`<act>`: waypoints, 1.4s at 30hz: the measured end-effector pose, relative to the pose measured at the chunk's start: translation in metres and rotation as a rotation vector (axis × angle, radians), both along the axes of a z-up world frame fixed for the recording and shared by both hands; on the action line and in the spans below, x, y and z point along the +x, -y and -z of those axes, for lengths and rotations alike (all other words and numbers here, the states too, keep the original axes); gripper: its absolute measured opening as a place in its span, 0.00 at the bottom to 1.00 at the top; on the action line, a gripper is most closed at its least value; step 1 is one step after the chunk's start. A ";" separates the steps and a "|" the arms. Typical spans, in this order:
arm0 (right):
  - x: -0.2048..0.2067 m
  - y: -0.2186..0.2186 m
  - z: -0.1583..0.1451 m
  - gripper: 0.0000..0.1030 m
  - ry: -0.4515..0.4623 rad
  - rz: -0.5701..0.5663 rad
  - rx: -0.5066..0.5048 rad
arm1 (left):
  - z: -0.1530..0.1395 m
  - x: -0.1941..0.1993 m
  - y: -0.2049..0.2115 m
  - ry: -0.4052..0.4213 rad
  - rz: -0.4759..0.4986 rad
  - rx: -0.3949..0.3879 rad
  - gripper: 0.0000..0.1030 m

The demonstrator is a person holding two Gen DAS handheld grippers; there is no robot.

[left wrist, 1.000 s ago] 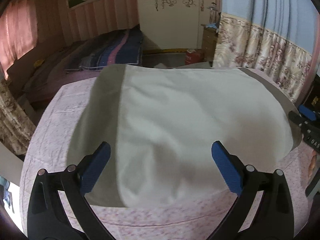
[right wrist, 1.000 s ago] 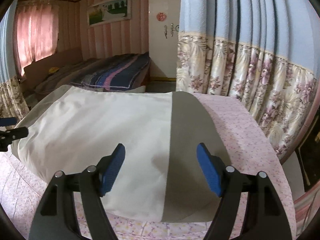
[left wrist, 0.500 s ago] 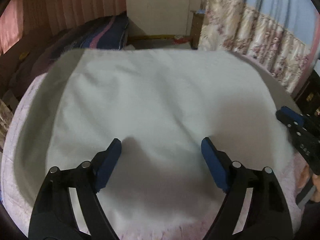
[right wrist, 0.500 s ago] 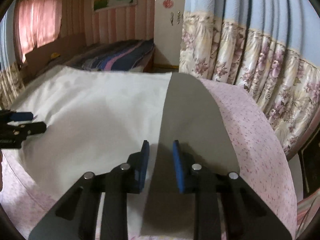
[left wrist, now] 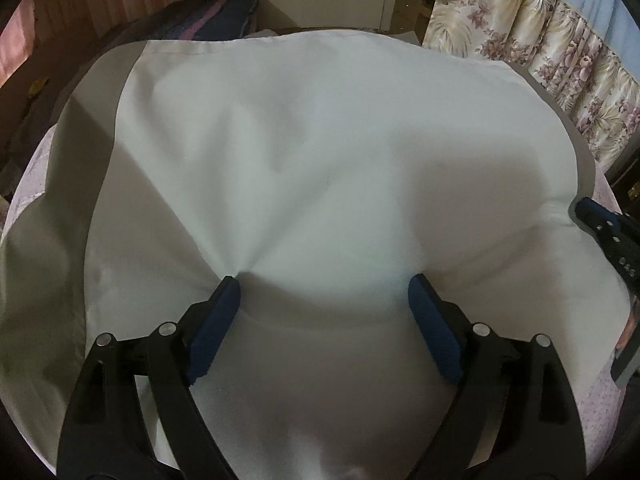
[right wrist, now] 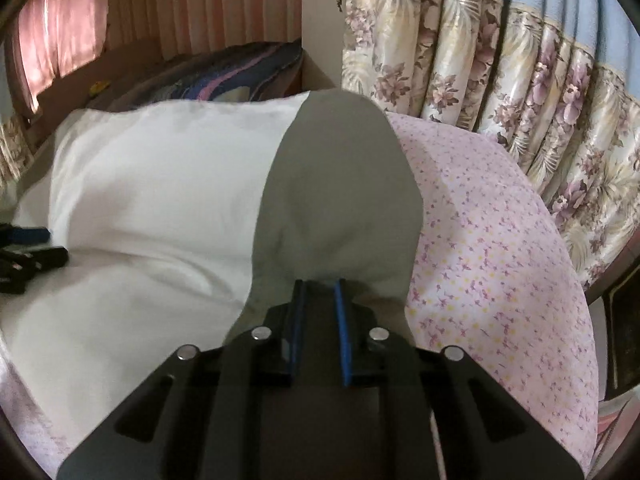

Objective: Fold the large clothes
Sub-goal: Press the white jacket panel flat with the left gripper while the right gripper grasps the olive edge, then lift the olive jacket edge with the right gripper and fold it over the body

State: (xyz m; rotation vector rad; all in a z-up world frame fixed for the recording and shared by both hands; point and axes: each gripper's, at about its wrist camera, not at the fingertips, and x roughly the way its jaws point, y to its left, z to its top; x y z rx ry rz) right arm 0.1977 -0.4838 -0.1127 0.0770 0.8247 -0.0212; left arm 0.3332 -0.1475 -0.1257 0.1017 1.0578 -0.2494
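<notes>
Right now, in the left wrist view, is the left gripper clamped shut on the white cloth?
No. The left gripper has wide-apart pads resting on the white cloth.

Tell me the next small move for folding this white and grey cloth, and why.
Probably close the left claw: it straddles a ridge of the white and grey cloth with pads apart, jaws opening, while the right claw is closing, pinching the cloth's grey band.

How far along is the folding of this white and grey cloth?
Early. Done: the cloth lies spread on the floral bedsheet. In hand: the right gripper is closing on its grey band; the left gripper presses wide, opening, gripping nothing. Left: every fold.
</notes>
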 end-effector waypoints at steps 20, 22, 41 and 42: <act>-0.072 0.061 0.037 0.64 -0.023 0.102 0.689 | -0.017 -0.048 0.042 0.047 0.064 -0.018 0.90; -0.068 0.057 0.038 0.64 -0.031 0.091 0.686 | -0.010 -0.042 0.038 0.027 0.052 -0.032 0.91; -0.040 -0.024 -0.043 0.16 0.106 0.012 0.355 | -0.004 -0.038 0.040 0.033 0.048 -0.019 0.90; -0.040 -0.032 -0.054 0.16 0.125 -0.013 0.348 | -0.004 -0.039 0.039 0.036 0.048 -0.019 0.90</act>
